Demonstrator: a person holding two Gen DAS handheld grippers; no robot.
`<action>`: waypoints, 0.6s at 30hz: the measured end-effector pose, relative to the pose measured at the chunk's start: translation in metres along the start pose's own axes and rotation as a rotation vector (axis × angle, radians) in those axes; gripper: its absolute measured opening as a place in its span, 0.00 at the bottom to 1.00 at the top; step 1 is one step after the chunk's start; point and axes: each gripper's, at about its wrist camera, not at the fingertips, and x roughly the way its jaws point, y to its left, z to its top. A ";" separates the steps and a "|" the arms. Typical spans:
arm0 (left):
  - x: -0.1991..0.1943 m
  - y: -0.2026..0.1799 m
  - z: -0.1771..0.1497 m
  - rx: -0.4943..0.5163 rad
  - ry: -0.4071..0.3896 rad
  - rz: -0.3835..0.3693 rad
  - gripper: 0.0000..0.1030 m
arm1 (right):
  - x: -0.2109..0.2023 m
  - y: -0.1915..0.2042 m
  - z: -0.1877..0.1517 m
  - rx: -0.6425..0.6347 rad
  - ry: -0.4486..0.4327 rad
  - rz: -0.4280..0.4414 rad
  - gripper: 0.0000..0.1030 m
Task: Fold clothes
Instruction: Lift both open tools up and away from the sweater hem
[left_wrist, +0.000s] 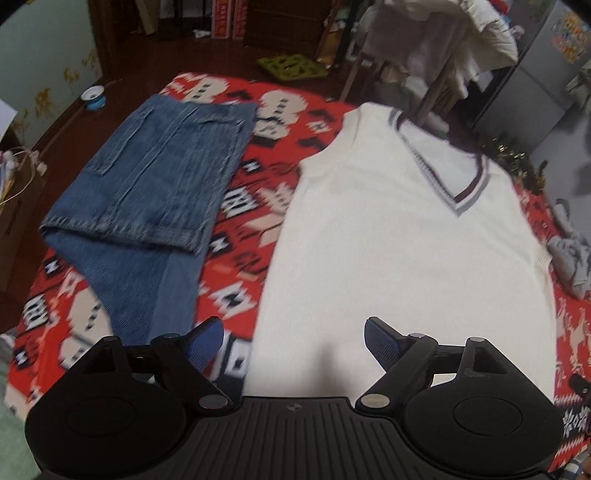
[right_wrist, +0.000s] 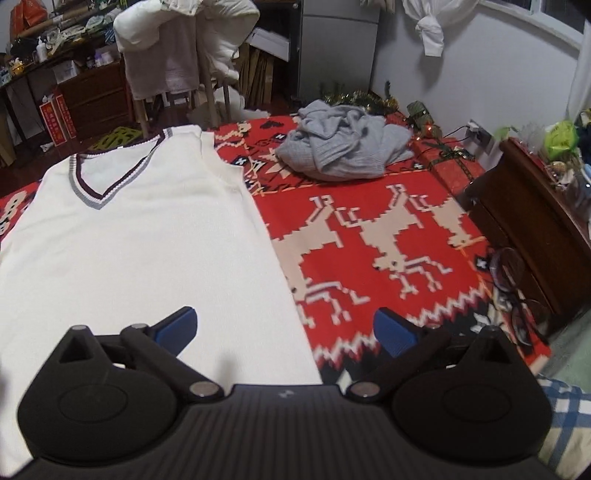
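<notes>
Left wrist view: the left gripper (left_wrist: 293, 341) hangs wide open over the hem of a white V-neck vest (left_wrist: 399, 236), which lies flat on a red patterned blanket (left_wrist: 255, 192), long axis running away from the camera, neckline at the far end. Folded jeans (left_wrist: 147, 177) lie beside it, apart.

Right wrist view: the right gripper (right_wrist: 284, 332), also wide and empty, straddles the vest's (right_wrist: 140, 251) right edge near the hem. A crumpled grey garment (right_wrist: 343, 147) sits well apart on the blanket (right_wrist: 369, 206).

Cluttered home bedroom: blanket-covered bed (right_wrist: 369, 192), dresser (right_wrist: 535, 221).

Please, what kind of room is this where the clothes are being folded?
Probably a lived-in bedroom at home. A red patterned blanket serves as the folding surface, a chair is draped with clothes, and a cluttered wooden cabinet stands beside it.
</notes>
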 end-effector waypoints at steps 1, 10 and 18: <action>0.003 -0.002 0.004 0.004 -0.011 -0.016 0.81 | 0.004 0.001 0.002 -0.001 -0.002 0.017 1.00; 0.029 -0.022 0.029 0.080 -0.123 -0.077 0.81 | 0.028 -0.010 0.028 0.179 -0.186 0.026 1.00; 0.047 -0.011 0.041 -0.073 -0.179 -0.069 0.81 | 0.051 -0.009 0.033 0.194 -0.308 0.034 1.00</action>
